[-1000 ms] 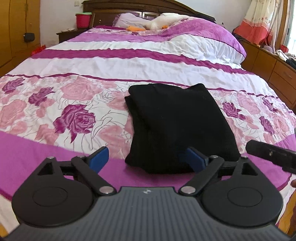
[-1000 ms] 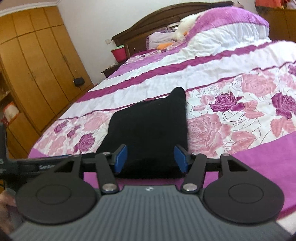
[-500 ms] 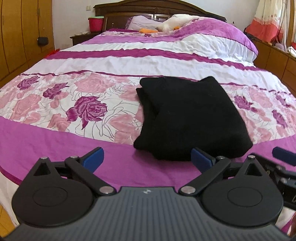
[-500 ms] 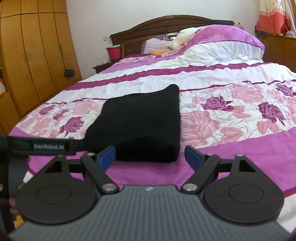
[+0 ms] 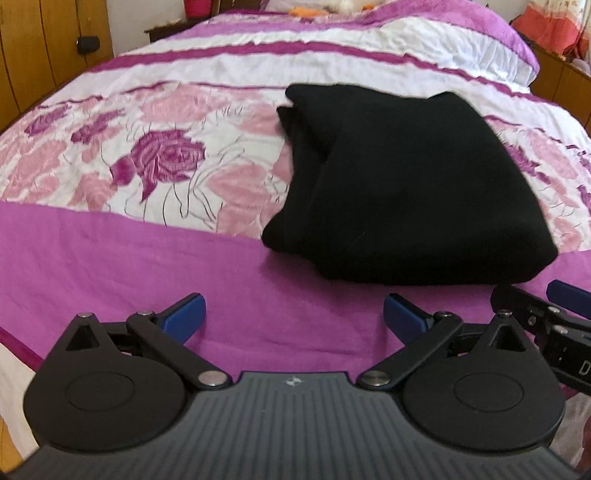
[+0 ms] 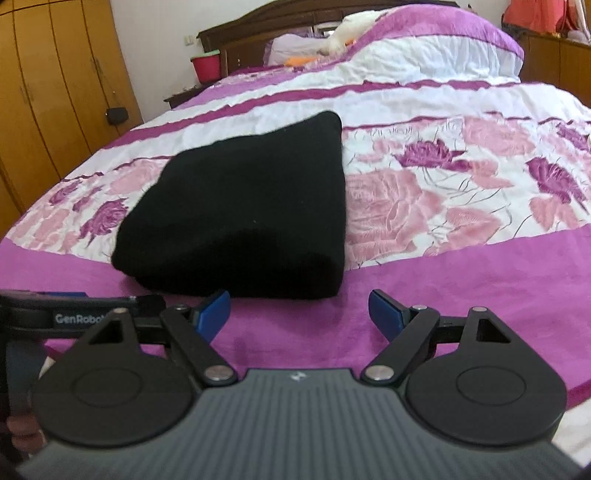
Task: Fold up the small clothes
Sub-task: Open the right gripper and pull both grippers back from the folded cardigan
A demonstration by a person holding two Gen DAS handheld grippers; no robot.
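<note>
Folded black garment [image 5: 413, 184] on the bed [image 5: 110, 258], just ahead of both claws; left claw [image 5: 293, 314] and right claw [image 6: 299, 310] gape wide, empty.

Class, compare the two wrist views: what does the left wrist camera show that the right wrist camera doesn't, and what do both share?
Left wrist only: the garment's layered left edge and the right gripper at the frame's edge.
Right wrist only: the dark headboard, a red bucket and white plush toy.
Both: the folded black garment on the floral bedspread, and wooden wardrobes.
</note>
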